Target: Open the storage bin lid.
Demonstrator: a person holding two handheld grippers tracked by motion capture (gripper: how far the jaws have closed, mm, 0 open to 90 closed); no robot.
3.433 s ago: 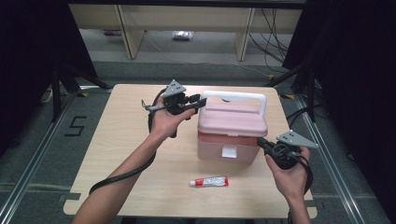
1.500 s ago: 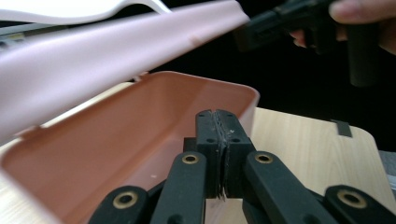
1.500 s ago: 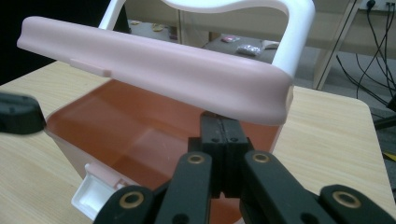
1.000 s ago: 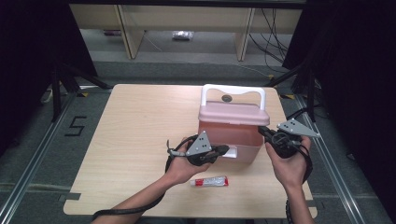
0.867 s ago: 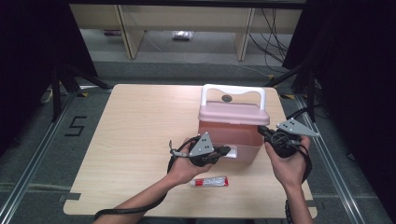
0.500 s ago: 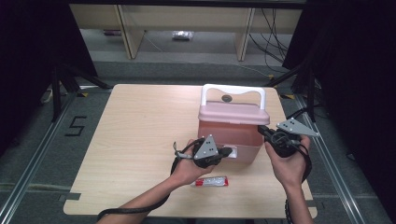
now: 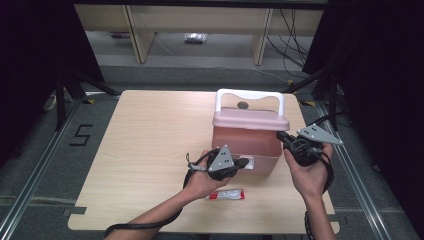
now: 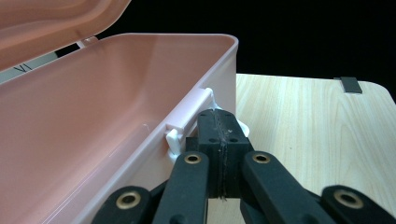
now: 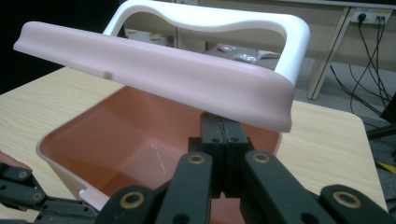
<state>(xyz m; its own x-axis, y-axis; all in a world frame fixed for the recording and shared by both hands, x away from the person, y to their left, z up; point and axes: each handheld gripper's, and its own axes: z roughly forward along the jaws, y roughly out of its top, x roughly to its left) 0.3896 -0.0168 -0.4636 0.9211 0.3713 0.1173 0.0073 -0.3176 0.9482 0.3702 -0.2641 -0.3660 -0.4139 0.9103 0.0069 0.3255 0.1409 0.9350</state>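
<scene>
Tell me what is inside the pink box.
The pink box looks empty: its bare pink floor and inner walls show in both gripper views. The raised lid and the right gripper's fingers hide the near right corner, so that part cannot be checked.

- Light wooden table, rounded corners
- Pink box stands on its right half
- Small red-and-white tube lies near the front edge, just before the box
</scene>
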